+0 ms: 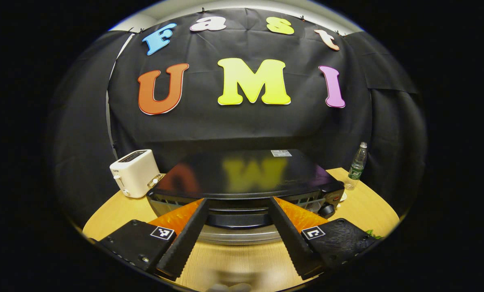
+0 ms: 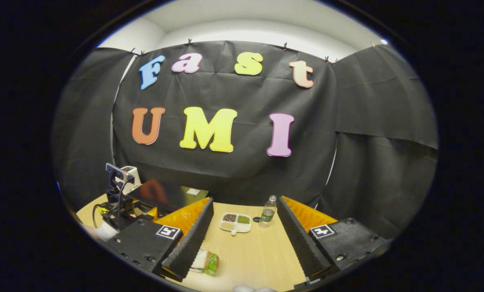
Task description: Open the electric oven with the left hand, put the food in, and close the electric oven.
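My left gripper (image 1: 238, 239) is spread wide, its fingers to either side of the electric oven (image 1: 246, 182) and gripping nothing; the oven sits just ahead on the wooden table (image 1: 363, 207), a white toaster (image 1: 134, 172) at its left and a water bottle (image 1: 357, 166) at its right. My right gripper (image 2: 246, 247) is also spread and empty, over the wrapped food (image 2: 205, 261) near its left finger, a divided dish (image 2: 235, 223) farther off.
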A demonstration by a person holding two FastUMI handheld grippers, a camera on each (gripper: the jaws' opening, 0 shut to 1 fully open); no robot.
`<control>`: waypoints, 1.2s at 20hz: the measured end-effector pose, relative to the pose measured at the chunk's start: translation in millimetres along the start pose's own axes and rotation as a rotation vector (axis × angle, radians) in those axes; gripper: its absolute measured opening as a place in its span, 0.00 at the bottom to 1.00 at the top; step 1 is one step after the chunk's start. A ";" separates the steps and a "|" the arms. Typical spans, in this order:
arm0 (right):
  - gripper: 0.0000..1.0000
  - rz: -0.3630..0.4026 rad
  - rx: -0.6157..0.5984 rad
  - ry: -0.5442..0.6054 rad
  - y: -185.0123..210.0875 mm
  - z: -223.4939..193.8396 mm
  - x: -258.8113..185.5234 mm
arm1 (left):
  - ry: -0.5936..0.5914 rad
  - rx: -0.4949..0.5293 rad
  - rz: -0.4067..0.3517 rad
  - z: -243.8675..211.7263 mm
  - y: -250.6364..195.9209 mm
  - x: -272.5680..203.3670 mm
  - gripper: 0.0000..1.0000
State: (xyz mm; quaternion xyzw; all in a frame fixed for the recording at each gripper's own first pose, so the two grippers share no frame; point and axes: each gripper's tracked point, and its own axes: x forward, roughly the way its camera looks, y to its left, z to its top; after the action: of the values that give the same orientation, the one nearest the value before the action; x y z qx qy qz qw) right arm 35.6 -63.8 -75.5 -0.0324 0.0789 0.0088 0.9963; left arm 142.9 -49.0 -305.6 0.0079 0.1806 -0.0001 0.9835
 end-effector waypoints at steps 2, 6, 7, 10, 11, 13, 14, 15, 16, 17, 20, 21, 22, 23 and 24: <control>1.00 0.009 -0.002 -0.001 2.5 0.5 -0.8 | 0.003 0.000 -0.001 -8.5 0.3 -11.1 0.98; 0.96 0.037 0.000 -0.002 9.2 -3.0 -5.7 | 0.026 -0.008 0.002 -28.6 0.2 -35.1 0.98; 1.00 0.045 -0.001 -0.004 11.3 -2.8 -7.4 | 0.033 -0.007 0.003 -35.2 0.1 -40.9 0.98; 1.00 0.056 -0.014 -0.003 12.6 -8.0 -14.2 | 0.058 -0.013 0.002 -57.1 0.3 -56.7 0.98; 0.96 0.058 -0.017 0.001 12.8 -10.4 -17.0 | 0.072 -0.009 0.002 -64.8 0.4 -61.4 0.98; 0.96 0.060 -0.018 0.012 11.4 -16.6 -19.3 | 0.089 -0.011 0.001 -78.0 0.7 -69.2 0.98; 0.96 0.062 -0.015 0.021 11.8 -21.5 -20.7 | 0.094 -0.011 0.004 -82.7 0.3 -72.8 0.98; 0.96 0.065 -0.012 0.029 11.8 -25.0 -22.4 | 0.106 -0.011 0.005 -88.9 0.2 -75.7 0.98; 0.96 0.065 -0.013 0.036 11.1 -29.3 -24.0 | 0.110 -0.012 0.006 -93.5 0.7 -78.0 0.98; 0.96 0.065 -0.015 0.043 10.3 -33.0 -24.2 | 0.117 -0.010 0.006 -98.6 0.3 -80.3 0.98; 0.96 0.069 -0.017 0.069 10.3 -46.6 -25.3 | 0.152 -0.010 0.004 -116.2 -0.3 -86.5 0.98; 0.96 0.070 -0.014 0.076 10.5 -48.9 -26.3 | 0.172 -0.024 0.004 -124.7 -0.3 -88.6 0.98; 1.00 0.072 -0.010 0.078 10.0 -50.6 -27.0 | 0.187 -0.046 0.002 -131.5 -0.2 -89.3 0.98; 1.00 0.072 -0.007 0.082 9.7 -52.2 -27.3 | 0.207 -0.066 0.000 -139.1 -1.5 -90.9 0.98; 1.00 0.074 -0.007 0.084 8.9 -54.4 -27.5 | 0.222 -0.076 0.000 -146.1 -3.5 -92.8 0.98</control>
State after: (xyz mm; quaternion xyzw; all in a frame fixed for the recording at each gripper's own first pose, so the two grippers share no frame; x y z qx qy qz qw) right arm -0.3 -58.8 -125.3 -0.0331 0.1218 0.0443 0.9910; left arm 4.2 -50.5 -409.2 -0.0293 0.2884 0.0074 0.9570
